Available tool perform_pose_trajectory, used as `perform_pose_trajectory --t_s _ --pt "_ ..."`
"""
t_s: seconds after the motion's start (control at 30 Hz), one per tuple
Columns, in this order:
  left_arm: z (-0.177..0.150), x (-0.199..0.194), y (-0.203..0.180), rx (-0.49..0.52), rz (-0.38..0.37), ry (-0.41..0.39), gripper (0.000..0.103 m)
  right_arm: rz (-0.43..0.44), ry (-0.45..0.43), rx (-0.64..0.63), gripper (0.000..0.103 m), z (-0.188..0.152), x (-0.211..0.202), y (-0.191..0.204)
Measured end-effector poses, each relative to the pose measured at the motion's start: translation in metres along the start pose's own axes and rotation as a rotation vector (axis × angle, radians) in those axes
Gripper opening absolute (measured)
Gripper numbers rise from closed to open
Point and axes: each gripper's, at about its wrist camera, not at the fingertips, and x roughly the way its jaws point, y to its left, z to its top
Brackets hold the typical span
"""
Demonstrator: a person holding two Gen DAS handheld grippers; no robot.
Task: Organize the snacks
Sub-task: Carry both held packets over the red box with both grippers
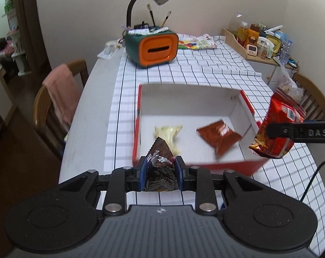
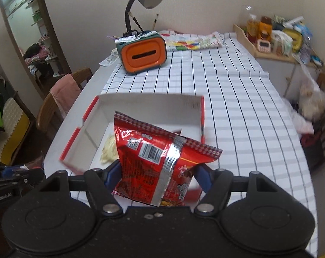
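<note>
The left gripper (image 1: 160, 168) is pinching a dark snack packet (image 1: 161, 167) narrowly, its tapered end pointing away over the near wall of the red-and-white box (image 1: 183, 99), while the right gripper (image 2: 157, 175) is gripping a large red snack bag (image 2: 160, 159) at a middling width, long axis slanting up and left. Only the left wrist view is showing the reddish-brown packet (image 1: 219, 136) lying beside the pale packet (image 1: 168, 132) inside the box. Both grippers are tilting downward toward the checked tablecloth (image 1: 205, 68).
</note>
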Motion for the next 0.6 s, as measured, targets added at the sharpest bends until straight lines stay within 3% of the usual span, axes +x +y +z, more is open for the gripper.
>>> perform_pose_trajectory --t_s 0.3,0.6 --pt "0.04 0.059 -0.015 0.032 0.024 0.047 0.027 0.019 0.061 -0.194 0.07 0.041 0.057 0.001" --pt "0.043 0.111 -0.023 0.07 0.06 0.13 0.027 0.078 0.243 -0.307 0.07 0.047 0.118 0.009"
